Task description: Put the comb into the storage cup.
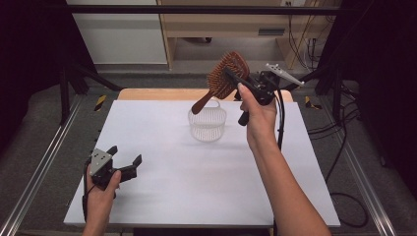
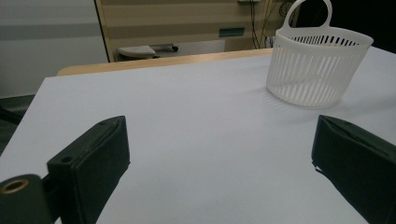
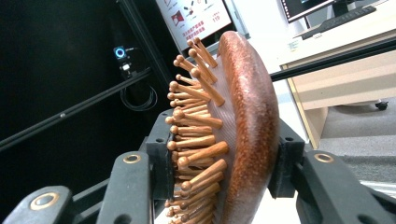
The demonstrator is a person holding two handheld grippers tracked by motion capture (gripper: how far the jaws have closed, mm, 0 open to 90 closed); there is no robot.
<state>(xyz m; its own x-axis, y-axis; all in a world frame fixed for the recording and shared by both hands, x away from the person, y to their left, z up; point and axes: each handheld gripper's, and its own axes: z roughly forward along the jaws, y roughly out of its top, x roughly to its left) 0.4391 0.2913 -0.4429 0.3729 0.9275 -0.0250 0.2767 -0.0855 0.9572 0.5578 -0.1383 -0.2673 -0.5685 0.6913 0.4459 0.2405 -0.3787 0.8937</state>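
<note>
In the high view, at about eight o'clock on the white rectangular tabletop (image 1: 162, 191), the left gripper (image 1: 129, 158) sits low over the surface in the person's left hand (image 1: 98, 196), its grey three-cornered plate on top and its black jaws spread wide with nothing between them. The left gripper view confirms it: the two jaws stand far apart at the lower corners, with bare white table between, and the basket sits off at about one o'clock. Moving right to the middle of the table, slightly toward twelve o'clock, stands the white round plastic slatted basket with a loop handle (image 1: 207, 124), upright. Above it and a little to its one o'clock hangs the brown oval wooden hairbrush with peg bristles (image 1: 227, 73), lifted clear of the table, its handle slanting down toward seven o'clock so that the handle tip lies over the basket's far rim in this view; whether it touches the basket cannot be told. Farthest right, the right gripper (image 1: 235, 78) is raised in the person's right hand (image 1: 258, 120) and is clamped on the brush head. In the right gripper view the jaws press on the hairbrush (image 3: 245, 121) from both sides, one pad against the bristle face and the other against the smooth rounded back.
</note>
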